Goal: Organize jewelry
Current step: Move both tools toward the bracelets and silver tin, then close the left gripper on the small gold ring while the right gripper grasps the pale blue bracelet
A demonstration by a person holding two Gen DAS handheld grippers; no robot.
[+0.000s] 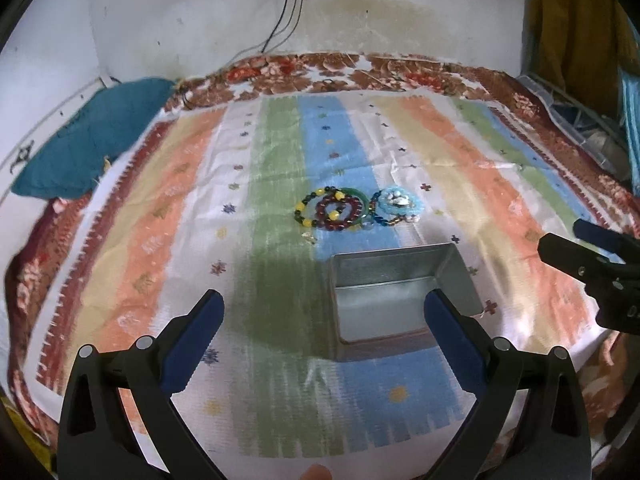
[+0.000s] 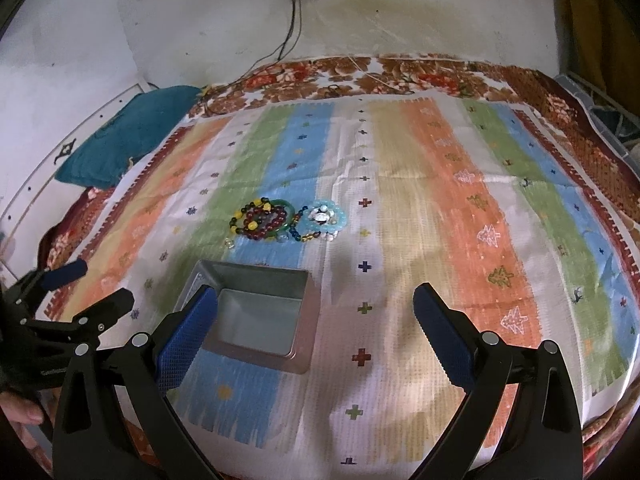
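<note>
A pile of jewelry lies on the striped cloth: a dark red bead bracelet (image 1: 336, 213) (image 2: 269, 220), a yellow and dark bead bracelet (image 1: 306, 211), a green bangle (image 1: 357, 195) and a light blue beaded piece (image 1: 398, 202) (image 2: 326, 216). An empty metal tin (image 1: 396, 300) (image 2: 256, 316) stands nearer to me than the pile. My left gripper (image 1: 324, 312) is open and empty, close above the cloth, with the tin by its right finger. My right gripper (image 2: 316, 316) is open and empty, to the right of the tin. Each gripper shows at the other view's edge (image 1: 592, 256) (image 2: 80, 292).
The striped cloth (image 1: 168, 208) (image 2: 460, 208) covers a bed with a floral blanket (image 1: 360, 72). A teal pillow (image 1: 92, 148) (image 2: 128, 140) lies at the far left. Cables (image 1: 286, 20) hang from a wall socket. Clutter (image 1: 592, 132) sits at the right edge.
</note>
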